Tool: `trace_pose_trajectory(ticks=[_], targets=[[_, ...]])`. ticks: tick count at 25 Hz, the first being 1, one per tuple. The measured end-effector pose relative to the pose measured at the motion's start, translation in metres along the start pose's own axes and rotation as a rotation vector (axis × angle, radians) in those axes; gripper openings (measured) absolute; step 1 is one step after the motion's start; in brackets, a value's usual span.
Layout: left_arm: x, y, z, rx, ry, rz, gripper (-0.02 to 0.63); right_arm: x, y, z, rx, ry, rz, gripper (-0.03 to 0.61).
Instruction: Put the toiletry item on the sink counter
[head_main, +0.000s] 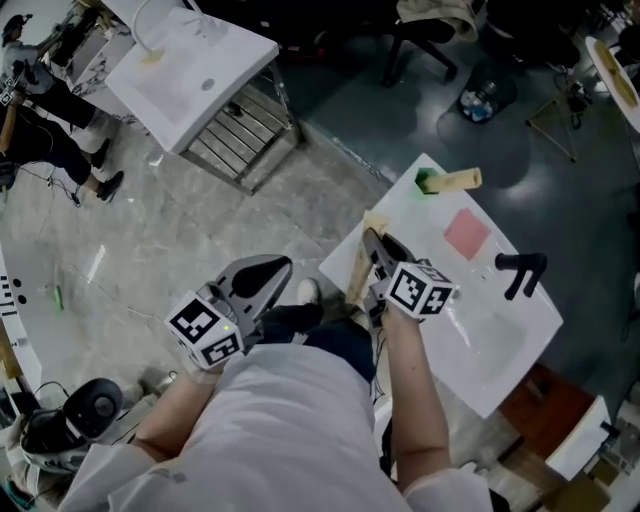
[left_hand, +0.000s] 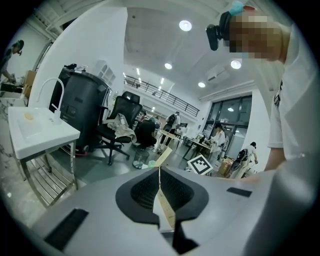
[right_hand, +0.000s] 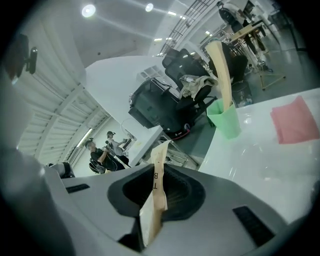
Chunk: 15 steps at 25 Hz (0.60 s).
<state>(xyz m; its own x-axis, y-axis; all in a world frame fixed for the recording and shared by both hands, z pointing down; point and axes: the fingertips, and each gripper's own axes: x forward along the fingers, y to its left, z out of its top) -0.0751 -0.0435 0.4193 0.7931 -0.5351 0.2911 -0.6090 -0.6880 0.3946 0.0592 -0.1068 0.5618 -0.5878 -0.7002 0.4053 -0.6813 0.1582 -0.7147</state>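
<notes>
Holding toiletry item at edge of white sink desk (head_main: 425, 215): placing step in hand, nothing set down yet. Desk bearing black tap (head_main: 520, 270), pink cloth (head_main: 467, 233), green cup (head_main: 430, 182) at far corner. Right gripper (head_main: 372, 240) hovering at desk's near edge, fingers clenching flat tan packet (head_main: 358, 272), packet sticking up past fingertips, clear of desk. Left gripper (head_main: 272, 272) hovering off desk over floor, fingers clamping thin tan strip (left_hand: 165, 210). Next move probably calling for lowering packet onto bare patch near cloth, then releasing fingers.
</notes>
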Motion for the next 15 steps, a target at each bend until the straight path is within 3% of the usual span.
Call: trace_pose_trajectory(ticks=[15], targets=[[-0.007,0.04,-0.025,-0.01,0.075,-0.007,0.018,0.049,-0.046,-0.044,0.101,0.067,-0.106,0.046]])
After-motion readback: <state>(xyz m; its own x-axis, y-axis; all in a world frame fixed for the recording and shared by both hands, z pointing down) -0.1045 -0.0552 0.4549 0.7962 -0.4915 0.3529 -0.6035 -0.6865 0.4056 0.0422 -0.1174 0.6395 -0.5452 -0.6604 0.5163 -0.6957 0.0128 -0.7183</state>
